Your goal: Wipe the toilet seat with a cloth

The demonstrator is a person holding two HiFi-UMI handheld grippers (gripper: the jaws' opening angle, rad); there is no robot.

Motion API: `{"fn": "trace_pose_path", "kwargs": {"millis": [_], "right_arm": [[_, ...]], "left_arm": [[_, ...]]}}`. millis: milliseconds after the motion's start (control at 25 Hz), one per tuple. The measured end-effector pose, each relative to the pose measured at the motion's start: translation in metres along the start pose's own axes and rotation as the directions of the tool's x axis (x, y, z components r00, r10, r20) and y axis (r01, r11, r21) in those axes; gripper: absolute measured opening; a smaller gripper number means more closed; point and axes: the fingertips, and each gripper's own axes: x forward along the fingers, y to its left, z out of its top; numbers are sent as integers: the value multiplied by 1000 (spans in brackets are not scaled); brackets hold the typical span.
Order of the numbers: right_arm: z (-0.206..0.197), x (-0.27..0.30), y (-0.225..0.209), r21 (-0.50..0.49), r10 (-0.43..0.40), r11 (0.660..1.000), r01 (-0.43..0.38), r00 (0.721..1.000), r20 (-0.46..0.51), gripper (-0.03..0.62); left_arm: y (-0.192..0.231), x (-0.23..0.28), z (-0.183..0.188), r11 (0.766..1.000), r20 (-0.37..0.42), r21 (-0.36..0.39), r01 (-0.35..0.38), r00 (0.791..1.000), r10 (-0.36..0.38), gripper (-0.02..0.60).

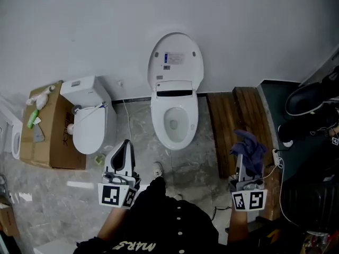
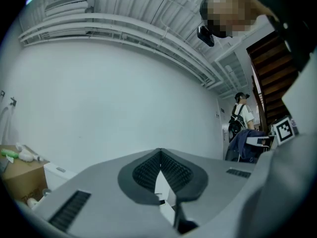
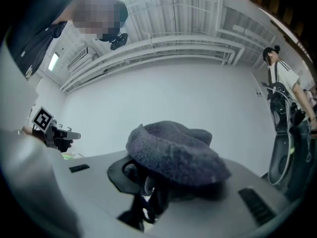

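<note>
Toilet seat [image 1: 175, 121]: down on bowl, 12 o'clock in head view. Cloth [image 1: 249, 148]: purple, 4 o'clock, pinched in right tool [image 3: 148, 185]. Left tool [image 2: 159, 157]: pressed together, empty, 7 o'clock.

Head view looks steeply down on the open toilet [image 1: 175, 97]. Gripper views tilt upward, close over their jaws, sharing the white wall [image 2: 124, 98]; left frames the right marker cube [image 2: 286, 128], right the left marker cube [image 3: 42, 118].

small white toilet [image 1: 89, 130] touching a brown box [image 1: 53, 144], bottles [image 1: 33, 117] on the box, wooden boards [image 1: 239, 115] by the white wall [image 1: 79, 30], grey floor [image 1: 53, 194]
</note>
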Motion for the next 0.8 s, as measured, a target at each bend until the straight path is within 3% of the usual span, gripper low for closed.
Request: {"fn": "trace_pose_path", "kwargs": {"millis": [200,560,800], "right_arm": [[-12,46,6,17,-15,1000,15,1000,-26,97],[-24,113,29,16,-27,999,28,998,-61,97],[-42,149,50,-29,20,999,-23,993,-116,97]], "left_arm": [[28,44,-1,999,-13,14,31,999,-30,11],[80,103,-1,997,-4,-32,66,998,-67,11],[104,132,-10,996,-38,-35,85,996,-86,11]]}}
